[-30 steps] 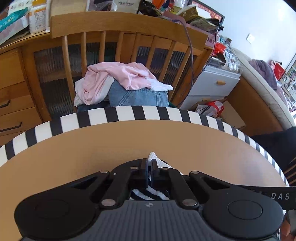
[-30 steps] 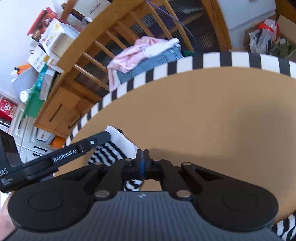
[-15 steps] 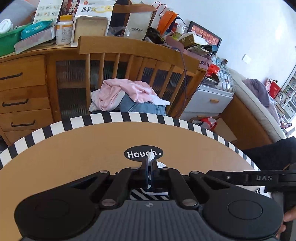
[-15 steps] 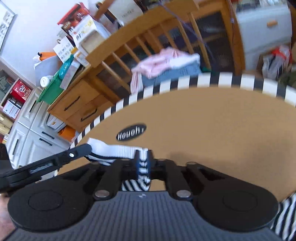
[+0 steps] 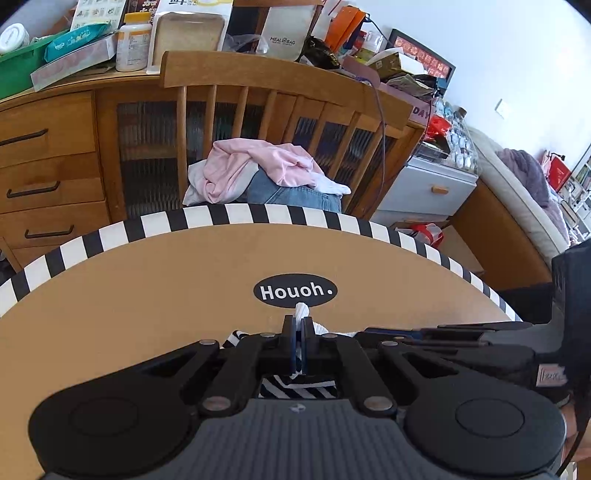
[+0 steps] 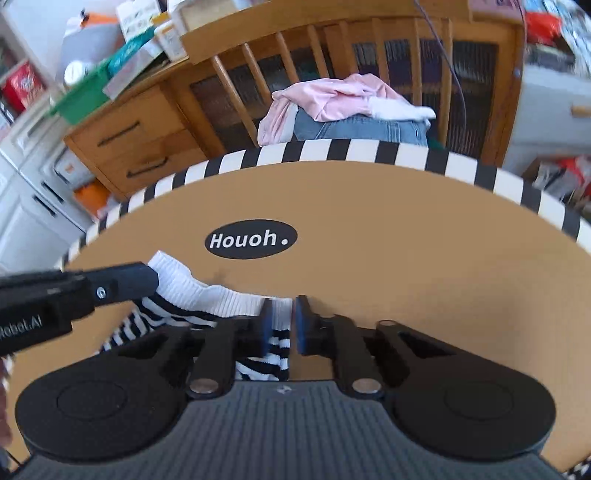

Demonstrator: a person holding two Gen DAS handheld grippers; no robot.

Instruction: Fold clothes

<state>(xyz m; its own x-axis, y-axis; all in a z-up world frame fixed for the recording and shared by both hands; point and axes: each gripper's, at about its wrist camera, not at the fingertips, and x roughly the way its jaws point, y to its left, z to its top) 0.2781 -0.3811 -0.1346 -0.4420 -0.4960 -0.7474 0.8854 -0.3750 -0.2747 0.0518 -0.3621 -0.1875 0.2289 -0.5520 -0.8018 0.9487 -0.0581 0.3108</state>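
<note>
Striped sock, "Houoh." label, "MEAL BAG" pouch

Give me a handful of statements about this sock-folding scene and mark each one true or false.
1. The left gripper is shut on the sock's white cuff. True.
2. The sock is plain grey. False: it is black-and-white striped with a white cuff.
3. A pink garment lies on top of jeans on the chair behind the table. True.
4. The table has a plain wooden rim. False: its rim is black-and-white striped.
</note>
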